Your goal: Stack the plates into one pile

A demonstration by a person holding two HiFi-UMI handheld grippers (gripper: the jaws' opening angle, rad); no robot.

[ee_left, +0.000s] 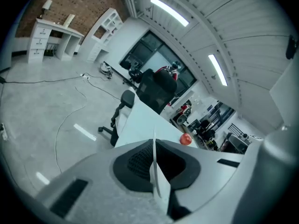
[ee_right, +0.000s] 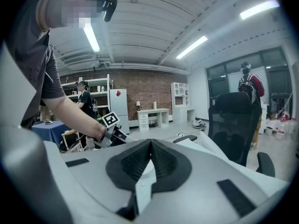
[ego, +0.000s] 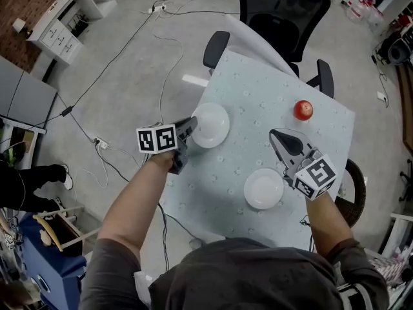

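Head view: tabletop (ego: 258, 89) w/ pale patterned cloth, two white plates well apart. At tabletop's left edge the left gripper (ego: 191, 124) is clamped on rim of far plate (ego: 214, 125). Left gripper view agrees: thin white rim pinched btwn pads, seen edge-on. Can't tell if far plate is clear of the cloth. The near plate (ego: 263, 188) lies flat, closer to the person, just beside the right gripper (ego: 276, 135). That one's jaws are closed tip to tip, nothing btwn them, held over cloth btwn near plate & red apple (ego: 303, 110). Black office chair (ego: 284, 11) at far side.
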